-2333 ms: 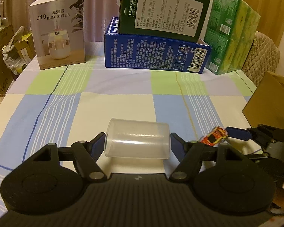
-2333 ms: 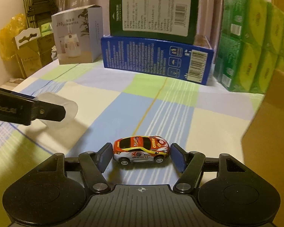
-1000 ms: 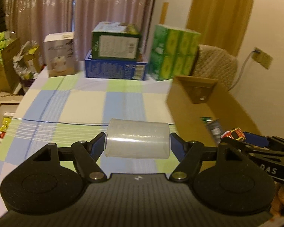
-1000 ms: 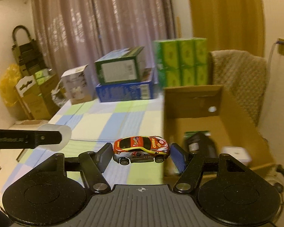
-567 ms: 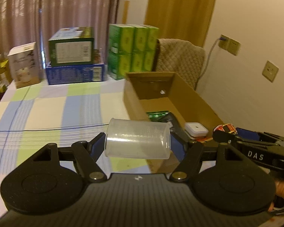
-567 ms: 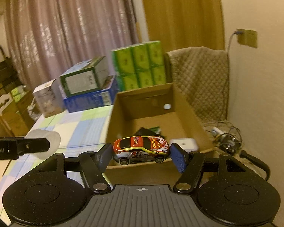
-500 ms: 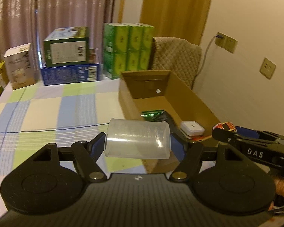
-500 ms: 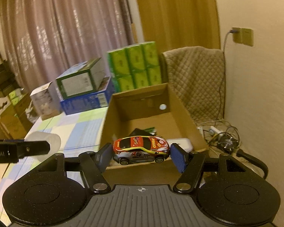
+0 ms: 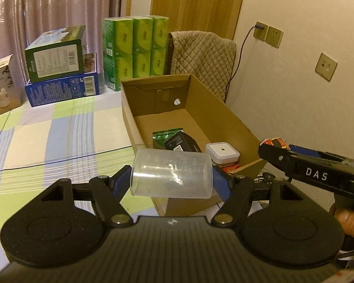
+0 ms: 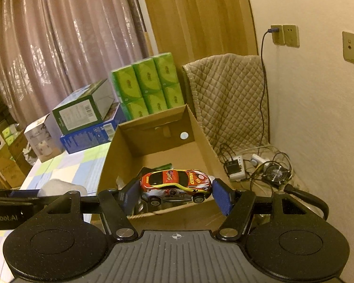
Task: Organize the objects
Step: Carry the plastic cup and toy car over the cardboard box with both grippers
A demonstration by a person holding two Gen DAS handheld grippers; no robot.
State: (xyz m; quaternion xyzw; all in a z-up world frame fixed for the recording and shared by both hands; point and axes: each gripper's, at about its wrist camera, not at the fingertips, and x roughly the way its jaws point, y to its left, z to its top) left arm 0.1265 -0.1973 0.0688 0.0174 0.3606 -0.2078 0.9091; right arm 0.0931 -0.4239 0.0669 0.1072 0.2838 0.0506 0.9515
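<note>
While clamped end-to-end by the left gripper [image 9: 171,180], the clear cup [image 9: 171,176] was judged light, slippery, crushable — the right gripper [image 10: 175,194] was closed on the rigid toy car [image 10: 175,184] nose-to-tail

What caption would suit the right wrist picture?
Right hand-held gripper holding a toy car above an open cardboard box.

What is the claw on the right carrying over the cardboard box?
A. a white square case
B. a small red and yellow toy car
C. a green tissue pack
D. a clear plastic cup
B: the right claw is shut on the toy car, held by its front and back ends above the cardboard box; the clear cup is in the left claw.
</note>
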